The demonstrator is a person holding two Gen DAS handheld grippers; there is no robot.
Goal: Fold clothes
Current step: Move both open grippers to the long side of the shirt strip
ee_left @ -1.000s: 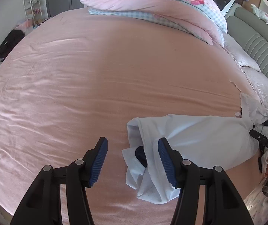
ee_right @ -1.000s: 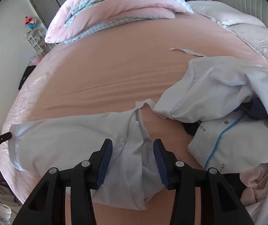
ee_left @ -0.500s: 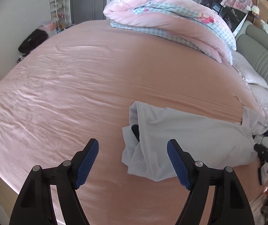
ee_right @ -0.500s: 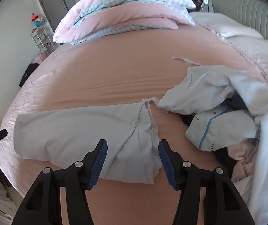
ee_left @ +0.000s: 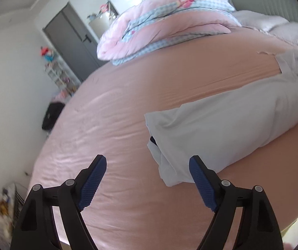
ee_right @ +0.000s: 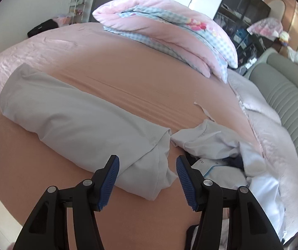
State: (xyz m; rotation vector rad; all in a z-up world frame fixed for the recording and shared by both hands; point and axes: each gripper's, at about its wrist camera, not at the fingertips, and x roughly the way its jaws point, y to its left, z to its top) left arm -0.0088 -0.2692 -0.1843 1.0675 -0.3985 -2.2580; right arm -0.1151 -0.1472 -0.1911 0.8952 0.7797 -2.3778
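Left wrist view: we see the left claw [ee_left: 148,179] with its jaws spread wide and nothing between them; they have just been opening further. Below them lies only the bare pink bed sheet [ee_left: 128,108]. The white garment [ee_left: 222,125], folded into a long strip, lies ahead and to the right of this claw. Its near end, where the layers gape and a dark lining shows, sits just beyond the right fingertip [ee_left: 197,166]. The strip's long axis runs from that end up and rightward toward the far edge of the picture. We judge that the left claw serves this end of the strip.

Right wrist view: we see the right claw [ee_right: 148,177] about half open. The jaws have just opened, and they hold nothing. The white garment [ee_right: 76,120] lies across the picture from upper left to lower centre. Its loose, crumpled end rests directly ahead of the gap between the fingertips, near but apart from the pads. To the right, a pile of unfolded clothes [ee_right: 222,150] lies just beside that end. A folded quilt [ee_right: 169,27] lies well apart at the far side.

We judge the next fold brings one end over the other along the long axis; each claw is nearer its own end.
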